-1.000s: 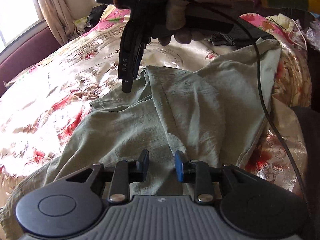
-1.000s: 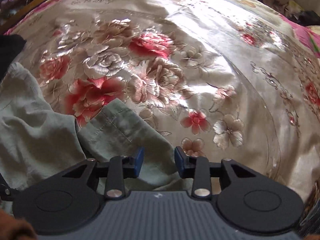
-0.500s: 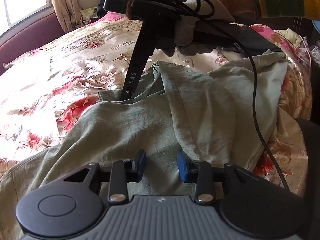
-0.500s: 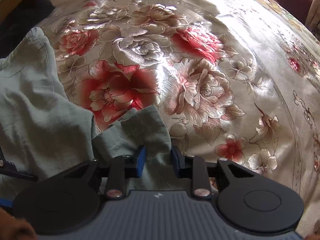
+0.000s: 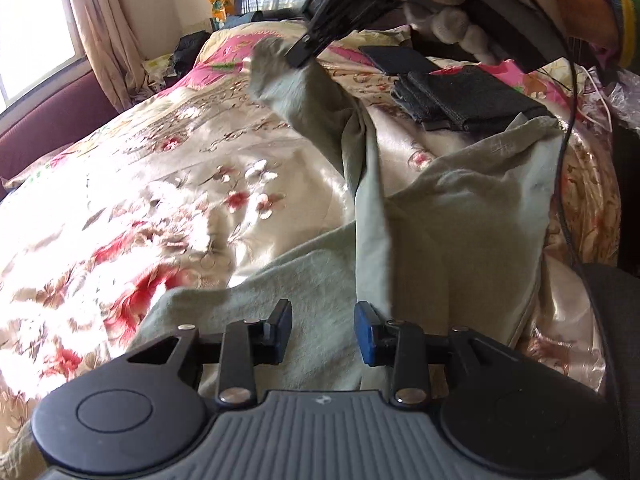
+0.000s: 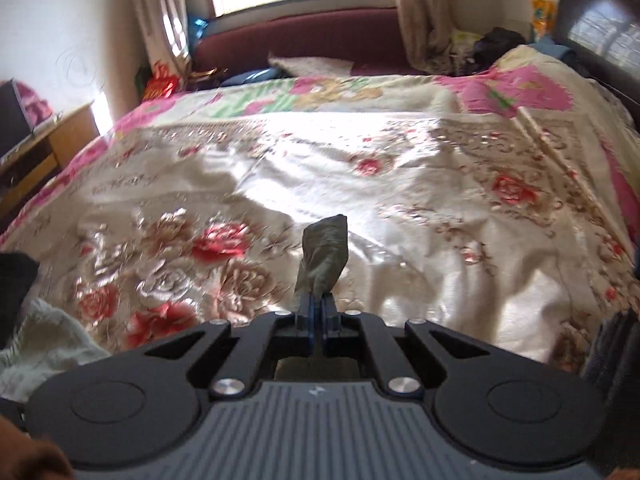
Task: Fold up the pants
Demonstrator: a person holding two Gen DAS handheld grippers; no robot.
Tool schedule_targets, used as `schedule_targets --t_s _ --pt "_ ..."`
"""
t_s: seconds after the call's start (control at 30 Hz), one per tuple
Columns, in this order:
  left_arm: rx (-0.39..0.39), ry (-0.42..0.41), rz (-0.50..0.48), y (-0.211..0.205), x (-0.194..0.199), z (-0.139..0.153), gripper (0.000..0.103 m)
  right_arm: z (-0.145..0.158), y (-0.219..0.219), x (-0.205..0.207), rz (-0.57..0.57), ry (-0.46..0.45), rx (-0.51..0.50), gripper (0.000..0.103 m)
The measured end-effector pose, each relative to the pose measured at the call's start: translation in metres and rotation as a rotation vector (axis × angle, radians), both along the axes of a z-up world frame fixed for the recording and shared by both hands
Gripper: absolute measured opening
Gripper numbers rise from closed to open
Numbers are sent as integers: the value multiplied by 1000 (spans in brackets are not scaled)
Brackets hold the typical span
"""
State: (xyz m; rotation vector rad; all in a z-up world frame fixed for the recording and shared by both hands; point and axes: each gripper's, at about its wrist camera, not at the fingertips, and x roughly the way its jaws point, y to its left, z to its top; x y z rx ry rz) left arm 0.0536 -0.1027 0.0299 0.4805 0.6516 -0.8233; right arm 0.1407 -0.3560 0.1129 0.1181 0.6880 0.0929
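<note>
Left gripper [image 5: 322,332]: black body w/ grey ribbed plate in the middle, two round black discs at the sides, silver screws on the link arms. One finger pad is black, the other pad [image 5: 365,338] is blue. Right gripper [image 6: 317,312]: same build, grey ribbed plate, black discs, silver screws, blue pads. In the left wrist view its black handle carries a thin black cable [image 5: 568,128]. The hand [image 5: 452,12] on it wears a light grey knit glove; the sleeve [image 5: 622,12] has green, yellow & pink stripes.
</note>
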Motion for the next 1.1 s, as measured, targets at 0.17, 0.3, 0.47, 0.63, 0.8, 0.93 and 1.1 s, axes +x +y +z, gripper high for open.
schedule_targets --t_s 0.17,0.3,0.47,0.63,0.8,0.93,1.1 --pt "6 8 -101 -29 -18 -4 49 5 -75 -91 -356 -74 93 12" --pt "77 -6 -173 -43 -43 -13 49 -39 -120 -144 -584 42 76 19" --pt "138 -27 -206 -50 -67 -16 50 -80 -125 -191 -614 57 282 20" --pt "167 -71 -206 -60 -72 -12 50 -98 -112 -202 -569 47 347 24" --pt "164 -102 -198 -67 -73 -4 51 -88 -120 -202 -592 -39 323 26" --pt "171 -139 -245 -85 -74 -1 52 -79 -132 -197 -616 -83 239 29" --pt "180 -197 -292 -106 -72 1 52 -65 -141 -180 -578 -97 49 38"
